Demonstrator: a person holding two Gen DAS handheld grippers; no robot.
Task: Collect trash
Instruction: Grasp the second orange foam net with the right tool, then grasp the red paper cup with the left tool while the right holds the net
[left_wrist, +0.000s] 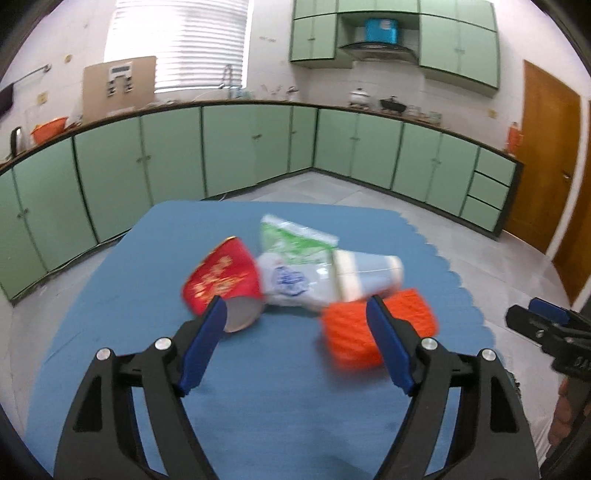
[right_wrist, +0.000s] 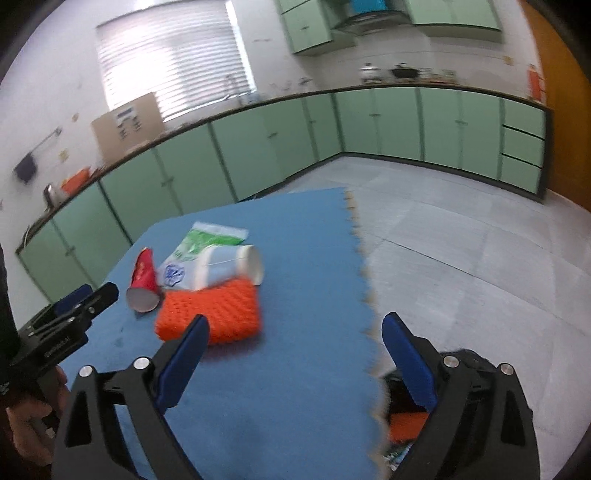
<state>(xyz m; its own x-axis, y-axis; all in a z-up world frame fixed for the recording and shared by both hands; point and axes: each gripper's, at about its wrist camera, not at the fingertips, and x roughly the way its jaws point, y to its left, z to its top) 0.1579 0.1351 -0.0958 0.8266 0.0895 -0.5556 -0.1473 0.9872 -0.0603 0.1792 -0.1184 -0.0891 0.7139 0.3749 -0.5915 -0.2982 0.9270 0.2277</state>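
A pile of trash lies on the blue mat (left_wrist: 155, 280): a red paper cup (left_wrist: 221, 282) on its side, a green and white plastic bag (left_wrist: 295, 238), a white wrapper with blue print (left_wrist: 290, 284), a blue and white paper cup (left_wrist: 365, 273) and an orange ribbed sleeve (left_wrist: 343, 339). My left gripper (left_wrist: 295, 306) hangs open just short of the pile with nothing between its fingers. My right gripper (right_wrist: 295, 321) is open wide over the mat's right edge, to the right of the orange sleeve (right_wrist: 218, 310), red cup (right_wrist: 142, 275) and blue and white cup (right_wrist: 229, 266). It holds nothing.
The mat (right_wrist: 295, 387) ends in a jagged edge with grey tiled floor (right_wrist: 461, 277) beyond. A dark container (right_wrist: 402, 402) with something orange inside sits low beside that edge. Green cabinets (left_wrist: 166, 155) line the far walls. A hand (right_wrist: 26, 428) holds the left gripper (right_wrist: 99, 295).
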